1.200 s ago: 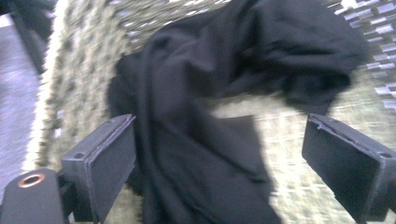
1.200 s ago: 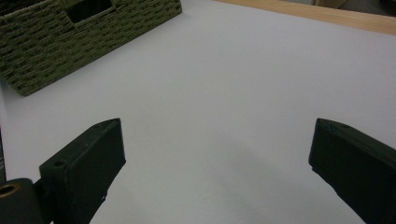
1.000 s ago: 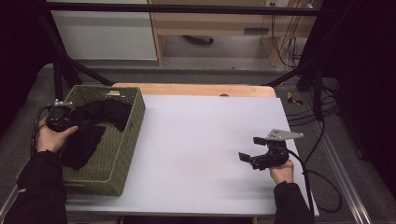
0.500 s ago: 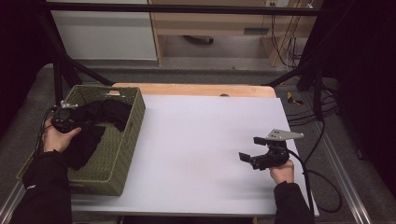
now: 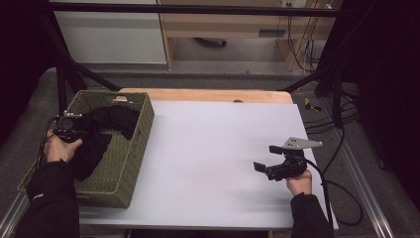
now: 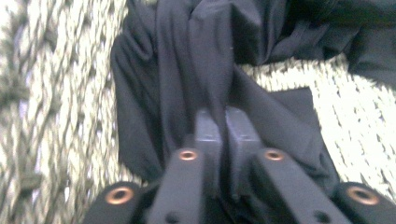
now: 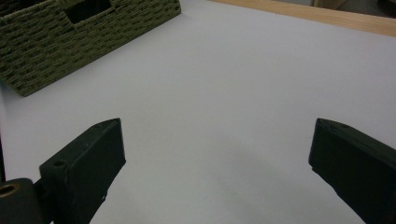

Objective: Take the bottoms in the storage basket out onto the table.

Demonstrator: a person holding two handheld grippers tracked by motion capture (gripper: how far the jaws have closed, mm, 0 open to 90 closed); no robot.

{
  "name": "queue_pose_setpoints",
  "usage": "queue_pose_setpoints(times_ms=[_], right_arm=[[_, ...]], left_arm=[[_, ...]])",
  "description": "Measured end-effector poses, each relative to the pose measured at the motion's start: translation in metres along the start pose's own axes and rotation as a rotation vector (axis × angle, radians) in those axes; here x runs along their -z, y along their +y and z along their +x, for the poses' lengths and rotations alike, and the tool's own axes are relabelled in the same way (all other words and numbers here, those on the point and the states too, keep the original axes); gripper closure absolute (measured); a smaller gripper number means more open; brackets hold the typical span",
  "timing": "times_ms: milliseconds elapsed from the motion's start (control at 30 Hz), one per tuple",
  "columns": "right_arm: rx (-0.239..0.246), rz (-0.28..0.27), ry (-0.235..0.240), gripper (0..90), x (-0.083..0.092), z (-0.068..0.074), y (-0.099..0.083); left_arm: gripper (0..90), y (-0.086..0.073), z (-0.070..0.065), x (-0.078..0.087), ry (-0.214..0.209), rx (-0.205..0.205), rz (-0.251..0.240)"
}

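Note:
A black cloth (image 5: 111, 121) lies crumpled in a green wicker basket (image 5: 141, 131) at the table's left. My left gripper (image 5: 79, 130) reaches into the basket from the left. In the left gripper view its jaws (image 6: 226, 112) have just been closing and now pinch a fold of the black cloth (image 6: 187, 60) over the woven basket floor (image 6: 56, 93). My right gripper (image 5: 265, 157) rests low over the white table (image 5: 213, 144) at the right, open, with nothing between its jaws (image 7: 217, 135).
A wooden strip (image 5: 208, 95) runs along the table's far edge. Cables (image 5: 341, 193) trail off the right side. The basket's end wall (image 7: 70, 37) stands far off in the right gripper view. Black frame bars (image 5: 62, 84) rise behind the basket.
My left hand has shifted a little within the basket, over the cloth. The right hand and its gripper have stayed where they were.

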State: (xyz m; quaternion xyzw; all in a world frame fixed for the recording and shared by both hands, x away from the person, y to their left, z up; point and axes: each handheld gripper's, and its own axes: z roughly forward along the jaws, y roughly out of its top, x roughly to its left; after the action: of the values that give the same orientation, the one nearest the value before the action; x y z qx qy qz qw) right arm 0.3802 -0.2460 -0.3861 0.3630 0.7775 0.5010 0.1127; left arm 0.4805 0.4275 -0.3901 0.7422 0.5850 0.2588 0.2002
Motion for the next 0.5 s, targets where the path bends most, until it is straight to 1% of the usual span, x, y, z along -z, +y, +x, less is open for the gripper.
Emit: queue_pose_setpoints(times_ms=[33, 133, 167, 200, 233, 300, 400, 433, 467, 500], right_arm=[[0.001, 0.0, 0.001, 4.1, 0.0, 0.0, 0.0], [-0.002, -0.004, -0.001, 4.1, 0.001, 0.0, 0.0], [-0.002, -0.004, -0.001, 4.1, 0.001, 0.0, 0.0], [0.0, -0.006, -0.001, 4.1, 0.001, 0.0, 0.0], [0.0, -0.006, -0.001, 4.1, 0.001, 0.0, 0.0], [-0.003, -0.004, 0.0, 4.0, 0.001, 0.0, 0.0], [-0.002, -0.001, 0.0, 4.1, 0.0, 0.0, 0.0], [-0.003, -0.002, 0.0, 4.1, 0.0, 0.0, 0.0], [-0.002, -0.003, 0.0, 4.1, 0.0, 0.0, 0.0], [-0.002, -0.003, 0.0, 4.1, 0.0, 0.0, 0.0]], left_arm=[[87.7, 0.0, 0.0, 0.001, -0.01, 0.014, -0.004], [88.3, 0.002, -0.002, 0.007, -0.038, 0.025, -0.001], [88.3, 0.002, -0.005, 0.009, -0.051, 0.024, 0.001], [88.4, 0.004, -0.009, 0.017, -0.07, 0.006, 0.008], [88.4, 0.004, -0.009, 0.017, -0.07, 0.006, 0.008], [88.4, 0.005, -0.012, 0.027, -0.092, -0.003, 0.012], [88.4, -0.001, -0.015, 0.043, -0.127, -0.001, 0.016], [88.4, -0.008, -0.016, 0.051, -0.15, 0.002, 0.016], [88.4, -0.008, -0.016, 0.051, -0.15, 0.002, 0.016], [88.4, -0.011, -0.017, 0.054, -0.154, -0.003, 0.019]])
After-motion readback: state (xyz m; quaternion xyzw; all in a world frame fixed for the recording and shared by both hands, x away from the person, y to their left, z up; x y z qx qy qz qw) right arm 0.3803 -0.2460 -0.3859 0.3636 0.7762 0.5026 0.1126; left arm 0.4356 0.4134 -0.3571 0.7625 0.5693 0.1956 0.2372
